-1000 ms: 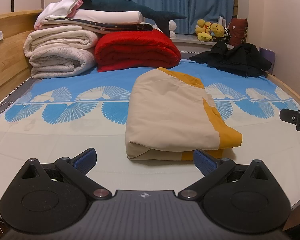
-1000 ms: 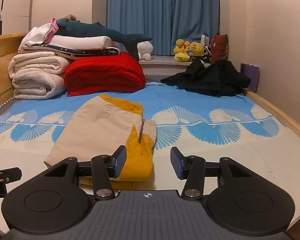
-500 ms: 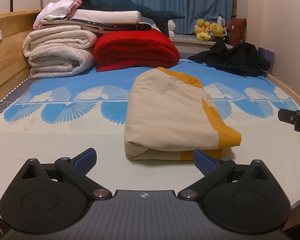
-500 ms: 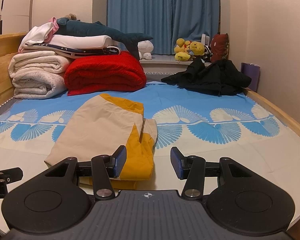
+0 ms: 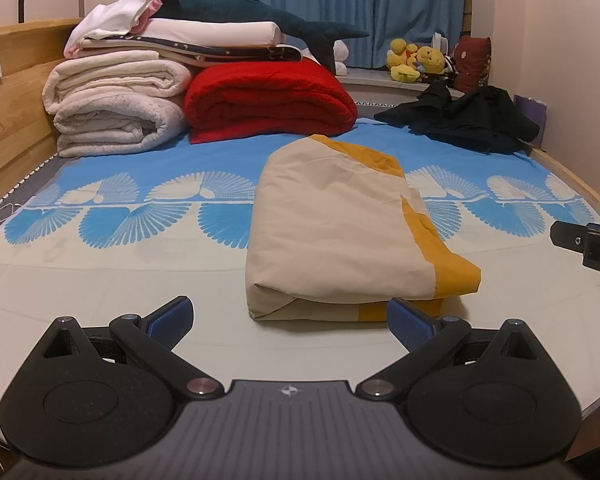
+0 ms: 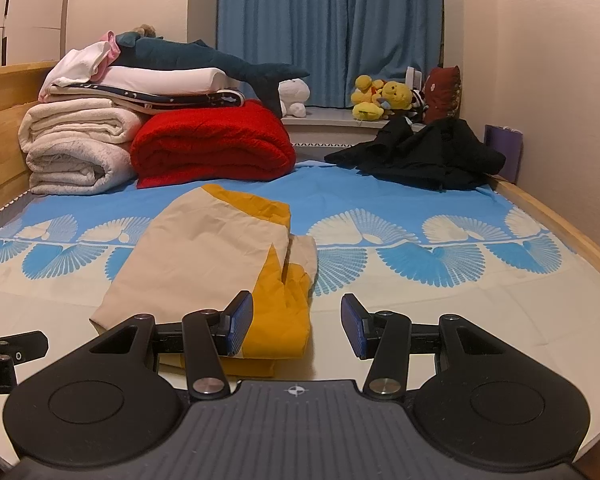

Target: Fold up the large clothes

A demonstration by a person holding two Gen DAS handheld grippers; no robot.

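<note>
Here the folded beige-and-yellow garment (image 5: 340,236) lies near on the bed (image 5: 100,280), both the left gripper (image 5: 290,316) and right gripper (image 6: 296,326) with jaws apart, empty. Grabbing only the loose yellow edge could pull the folds open.

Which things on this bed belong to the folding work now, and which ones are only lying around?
Belonging to the job:
- beige and yellow garment, folded on the bed sheet
- left gripper, open
- right gripper, open

Only lying about:
- red blanket
- white blankets
- shark plush
- black clothes, unfolded, possibly next
- yellow plush toys
</note>
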